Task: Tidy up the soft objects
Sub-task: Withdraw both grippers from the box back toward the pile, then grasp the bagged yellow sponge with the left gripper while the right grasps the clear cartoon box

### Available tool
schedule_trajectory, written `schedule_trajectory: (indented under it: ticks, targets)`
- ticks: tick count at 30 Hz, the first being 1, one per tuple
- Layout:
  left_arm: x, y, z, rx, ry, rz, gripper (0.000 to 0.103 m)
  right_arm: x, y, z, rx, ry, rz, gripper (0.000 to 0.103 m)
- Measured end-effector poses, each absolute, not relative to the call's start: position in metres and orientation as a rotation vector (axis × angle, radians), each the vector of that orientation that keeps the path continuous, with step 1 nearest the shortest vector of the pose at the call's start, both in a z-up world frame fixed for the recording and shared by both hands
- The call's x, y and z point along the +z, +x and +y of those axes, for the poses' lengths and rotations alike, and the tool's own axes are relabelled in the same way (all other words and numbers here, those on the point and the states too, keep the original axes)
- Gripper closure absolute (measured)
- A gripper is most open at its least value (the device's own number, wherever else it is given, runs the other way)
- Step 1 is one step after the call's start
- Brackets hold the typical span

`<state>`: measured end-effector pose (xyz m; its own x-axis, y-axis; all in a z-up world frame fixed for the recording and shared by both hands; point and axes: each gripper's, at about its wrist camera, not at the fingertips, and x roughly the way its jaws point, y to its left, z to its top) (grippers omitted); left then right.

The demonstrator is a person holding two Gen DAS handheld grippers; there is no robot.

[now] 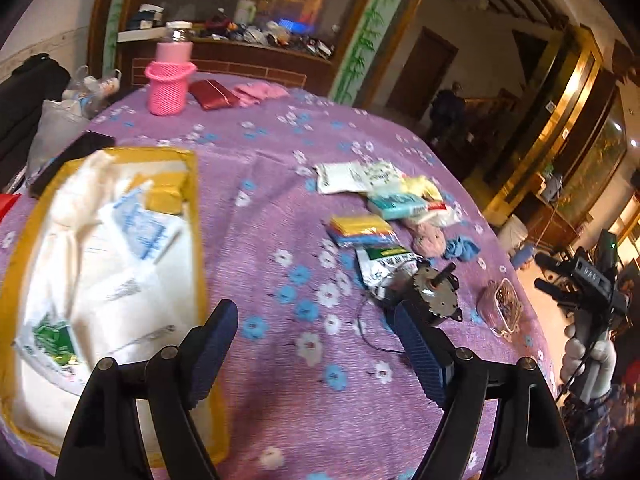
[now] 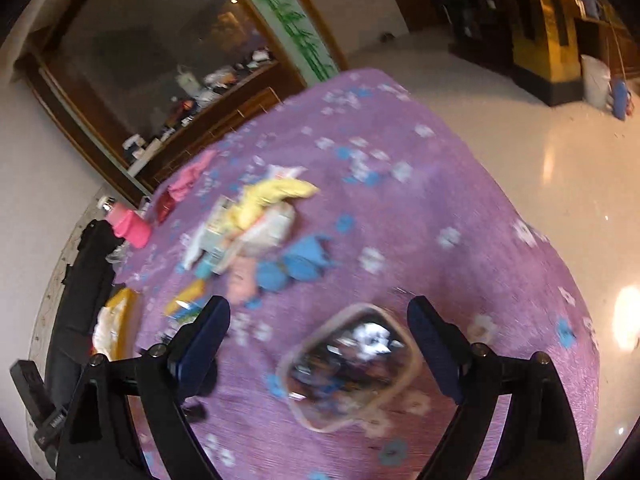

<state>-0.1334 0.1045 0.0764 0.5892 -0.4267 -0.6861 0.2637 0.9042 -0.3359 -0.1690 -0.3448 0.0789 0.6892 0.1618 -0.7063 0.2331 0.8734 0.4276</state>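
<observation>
A yellow cardboard box (image 1: 194, 216) on the left of the table holds white plastic bags (image 1: 92, 248). A pile of soft things lies mid-table: tissue packs (image 1: 352, 176), a yellow cloth (image 1: 420, 186), a pink knitted piece (image 1: 428, 240), a blue cloth (image 1: 462, 249), a stack of coloured cloths (image 1: 360, 230). My left gripper (image 1: 316, 344) is open and empty above the purple floral tablecloth (image 1: 280, 200). My right gripper (image 2: 320, 344) is open and empty over a clear plastic container (image 2: 352, 364). The yellow cloth (image 2: 272, 198) and blue cloth (image 2: 304, 260) lie beyond it. The right gripper also shows in the left wrist view (image 1: 560, 276).
A small metal motor (image 1: 432, 296) with a wire and the clear container of small bits (image 1: 504, 308) sit near the pile. A pink basket (image 1: 168, 88), a red pouch (image 1: 212, 94) and a pink cloth (image 1: 260, 92) stand at the far edge. A black bag (image 2: 80, 280) is at the left.
</observation>
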Motion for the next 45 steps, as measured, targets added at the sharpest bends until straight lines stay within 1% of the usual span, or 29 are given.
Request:
schedule_trajectory:
  ticks: [7, 11, 14, 18, 23, 28, 31, 33, 35, 39, 45]
  targets:
    - [0.069, -0.124, 0.082, -0.406, -0.177, 0.889, 0.019, 0.048, -0.178, -0.341, -0.057, 0.462, 0.943, 0.013]
    - [0.066, -0.116, 0.075, -0.409, -0.162, 0.902, 0.019, 0.025, -0.173, -0.32, 0.005, 0.513, 1.058, 0.013]
    - [0.068, -0.111, 0.074, -0.406, -0.148, 0.906, 0.019, 0.023, -0.162, -0.312, 0.025, 0.537, 1.077, 0.013]
    - [0.075, -0.102, 0.073, -0.404, -0.107, 0.904, 0.019, 0.027, -0.133, -0.297, 0.01, 0.475, 1.074, 0.013]
    - [0.079, -0.072, 0.063, -0.43, -0.056, 0.953, 0.019, 0.028, -0.105, -0.278, 0.027, 0.433, 1.103, 0.013]
    - [0.069, -0.035, 0.022, -0.476, 0.092, 0.973, 0.019, 0.031, -0.096, -0.271, 0.026, 0.421, 1.108, 0.013]
    - [0.056, -0.015, -0.012, -0.558, 0.276, 0.966, 0.019, 0.029, -0.093, -0.278, 0.009, 0.455, 1.112, 0.013]
    - [0.049, -0.005, -0.029, -0.608, 0.42, 0.915, 0.019, 0.029, -0.09, -0.281, 0.006, 0.471, 1.109, 0.013]
    - [0.044, 0.003, -0.034, -0.63, 0.488, 0.891, 0.019, 0.03, -0.09, -0.285, 0.011, 0.485, 1.109, 0.013]
    - [0.039, 0.018, -0.03, -0.717, 0.503, 0.925, 0.019, 0.032, -0.085, -0.287, 0.018, 0.47, 1.111, 0.013]
    - [0.033, 0.022, -0.029, -0.749, 0.648, 0.929, 0.019, 0.03, -0.076, -0.291, 0.005, 0.458, 1.12, 0.013]
